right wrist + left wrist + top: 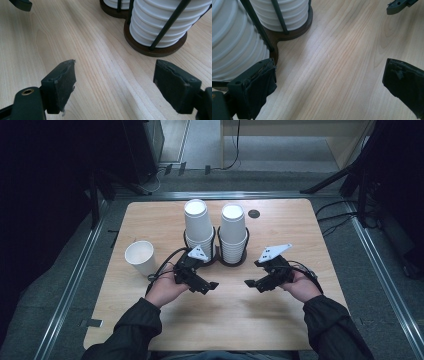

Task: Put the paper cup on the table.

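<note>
Resting near the table's point(150, 330) middle, the left gripper point(212, 285) and right gripper point(248, 283) are both open, holding nothing, just before the cup stacks point(233, 232).

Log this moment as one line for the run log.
left gripper: open, empty | right gripper: open, empty | two stacks of white paper cups in dark wire holder | single white paper cup upright on wooden table

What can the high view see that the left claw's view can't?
High view alone: a single white cup standing left of the stacks, the open tops of both cup stacks, and the person's hands holding the left claw and right claw.
Left claw view alone: its own worn black pads up close, wide apart over bare wood.
Both: the stacked cups in the dark holder on the wooden table.
</note>
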Action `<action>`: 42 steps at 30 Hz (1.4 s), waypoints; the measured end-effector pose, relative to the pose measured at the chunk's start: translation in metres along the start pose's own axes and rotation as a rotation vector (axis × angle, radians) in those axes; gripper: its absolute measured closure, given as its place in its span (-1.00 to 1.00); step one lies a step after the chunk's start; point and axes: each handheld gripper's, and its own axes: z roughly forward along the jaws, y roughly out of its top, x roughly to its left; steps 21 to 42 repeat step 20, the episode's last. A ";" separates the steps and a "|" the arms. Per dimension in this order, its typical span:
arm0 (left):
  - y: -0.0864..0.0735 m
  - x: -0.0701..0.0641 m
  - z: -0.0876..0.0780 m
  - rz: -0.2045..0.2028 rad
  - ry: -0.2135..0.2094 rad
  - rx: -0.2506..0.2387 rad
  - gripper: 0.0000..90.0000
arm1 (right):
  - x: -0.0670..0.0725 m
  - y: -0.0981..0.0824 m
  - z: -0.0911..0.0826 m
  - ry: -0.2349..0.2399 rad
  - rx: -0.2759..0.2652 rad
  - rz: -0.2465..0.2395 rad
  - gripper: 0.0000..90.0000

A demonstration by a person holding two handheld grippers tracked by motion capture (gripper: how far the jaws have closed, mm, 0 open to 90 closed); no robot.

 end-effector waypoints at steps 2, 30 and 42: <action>0.000 0.000 0.000 0.002 -0.004 0.006 -1.00 | 0.000 0.000 0.000 -0.001 -0.001 -0.002 -0.60; -0.001 0.004 0.005 -0.007 -0.012 0.022 -1.00 | -0.001 -0.002 -0.002 -0.004 -0.001 -0.002 -0.59; -0.001 0.004 0.005 -0.007 -0.012 0.022 -1.00 | -0.001 -0.002 -0.002 -0.004 -0.001 -0.002 -0.59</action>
